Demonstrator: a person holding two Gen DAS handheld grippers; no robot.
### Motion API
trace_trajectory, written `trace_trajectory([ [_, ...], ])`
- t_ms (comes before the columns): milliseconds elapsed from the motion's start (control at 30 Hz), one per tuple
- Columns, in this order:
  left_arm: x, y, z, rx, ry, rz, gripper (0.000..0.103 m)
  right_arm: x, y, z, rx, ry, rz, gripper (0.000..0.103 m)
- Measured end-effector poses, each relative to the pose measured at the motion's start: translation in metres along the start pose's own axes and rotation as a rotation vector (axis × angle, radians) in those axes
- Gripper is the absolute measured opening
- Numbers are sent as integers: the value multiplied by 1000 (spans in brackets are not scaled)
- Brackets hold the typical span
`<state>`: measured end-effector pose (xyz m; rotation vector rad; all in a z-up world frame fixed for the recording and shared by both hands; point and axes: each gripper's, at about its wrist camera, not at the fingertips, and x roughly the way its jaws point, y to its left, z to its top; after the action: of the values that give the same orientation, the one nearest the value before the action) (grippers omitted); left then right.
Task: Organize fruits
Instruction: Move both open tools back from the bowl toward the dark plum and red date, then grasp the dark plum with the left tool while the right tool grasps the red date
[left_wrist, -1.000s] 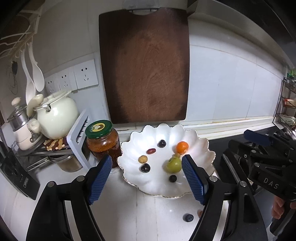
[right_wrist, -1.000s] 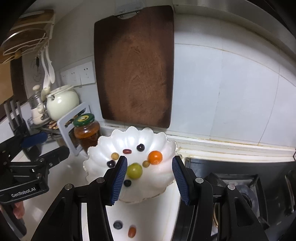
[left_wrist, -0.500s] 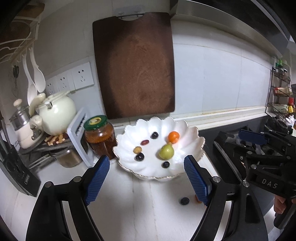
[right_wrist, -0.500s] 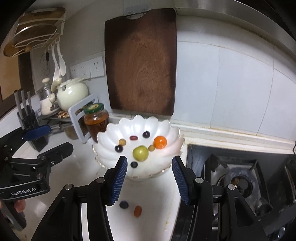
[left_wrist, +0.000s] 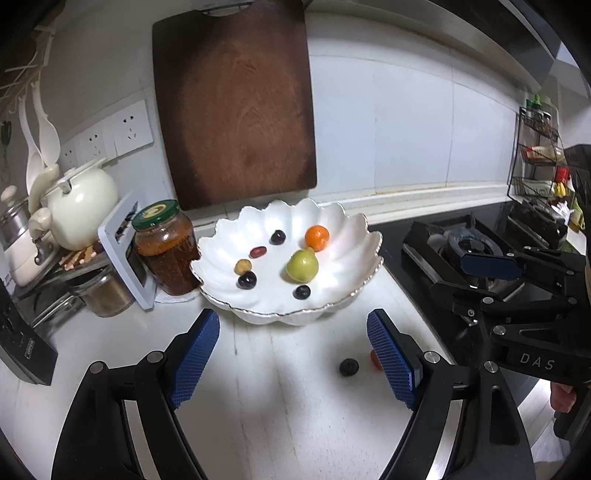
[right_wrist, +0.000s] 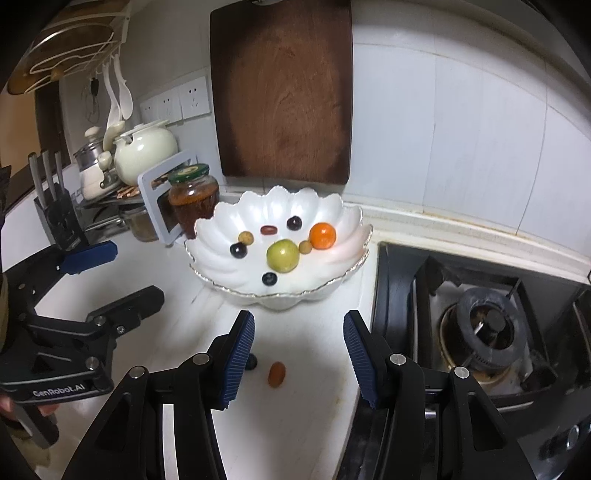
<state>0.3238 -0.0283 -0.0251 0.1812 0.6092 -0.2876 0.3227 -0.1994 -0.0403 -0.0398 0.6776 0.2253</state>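
Two stray fruits sit on the tabletop (right_wrist: 295, 424), short of the white scalloped bowl (right_wrist: 221, 273): a small orange-red fruit (right_wrist: 276, 373) and a dark berry (left_wrist: 348, 367). From the right hand-held gripper (right_wrist: 299, 358) the orange-red one lies just ahead and between the blue pads, nearer the left pad, and the dark berry peeks out from behind that left pad. From the left hand-held gripper (left_wrist: 293, 356) the berry sits ahead and to the right, close to the right pad, with the red fruit half hidden behind it.

Both hand-held grippers are spread wide and carry nothing. The bowl, straight ahead of both, holds a green fruit (right_wrist: 283, 255), an orange one (right_wrist: 322, 235), several dark berries and a few small tan and red pieces.

My read: the step in hand is picking up the leftovers. The right hand-held gripper looks best placed for the orange-red fruit. Shift a touch left to centre it, drop straight down until the pads bracket it, and close gently, since a small round fruit may squirt out or roll toward the stove (right_wrist: 487, 332) beyond the right pad. Lift clear of the wavy rim before releasing low inside the bowl.

Farther out, a jar (right_wrist: 192, 197) stands left of the bowl and a cutting board (right_wrist: 280, 92) leans on the wall behind.
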Motion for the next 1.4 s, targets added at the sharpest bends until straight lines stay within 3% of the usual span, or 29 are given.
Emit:
trace_trajectory([
  [500,24,-8,-30,100,38,-81,67,28,12,-24,-23,86,41,50],
  [800,49,-15,-45,175,71,-160,59,54,16,-35,-25,153,58,41],
  [933,64,-19,-51,213,105,-203,50,67,16,-39,-20,187,66,34],
  [1167,90,-28,-59,247,174,-264,44,86,12,-43,12,226,84,30],
  [1400,103,-32,-60,272,194,-291,36,99,11,-47,37,259,97,25],
])
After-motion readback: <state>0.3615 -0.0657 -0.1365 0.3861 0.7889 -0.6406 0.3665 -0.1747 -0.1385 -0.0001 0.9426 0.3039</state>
